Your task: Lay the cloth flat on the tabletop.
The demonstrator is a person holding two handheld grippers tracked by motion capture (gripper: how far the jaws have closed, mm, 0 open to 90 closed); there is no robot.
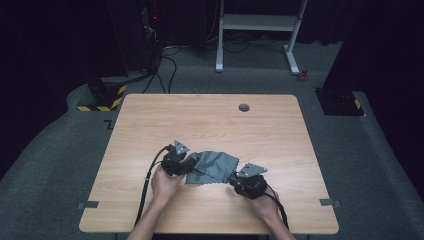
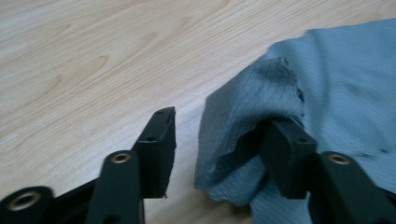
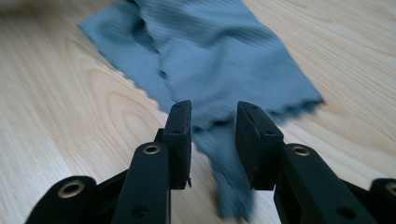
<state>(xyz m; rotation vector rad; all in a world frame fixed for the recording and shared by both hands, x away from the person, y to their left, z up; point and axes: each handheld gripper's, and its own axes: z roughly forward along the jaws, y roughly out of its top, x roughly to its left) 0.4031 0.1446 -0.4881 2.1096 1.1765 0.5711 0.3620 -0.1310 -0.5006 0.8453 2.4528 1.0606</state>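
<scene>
A crumpled grey cloth (image 1: 214, 166) lies on the wooden table (image 1: 210, 125), near its front middle. My left gripper (image 1: 188, 163) is at the cloth's left edge, held by a hand. In the left gripper view the cloth (image 2: 336, 88) is draped over the right finger (image 2: 289, 144), a fold hangs in the wide gap, and the gripper (image 2: 229, 123) is open. My right gripper (image 1: 235, 177) is at the cloth's right front corner. In the right gripper view a narrow strip of the cloth (image 3: 210, 70) runs between the parted fingers, and the gripper (image 3: 214, 116) stands open.
A round grommet hole (image 1: 244, 107) sits near the table's far edge. Behind the table stand a white desk frame (image 1: 260, 22), a yellow-and-black striped base (image 1: 102, 97) with cables, and a dark stand (image 1: 340, 100). Bare wood surrounds the cloth.
</scene>
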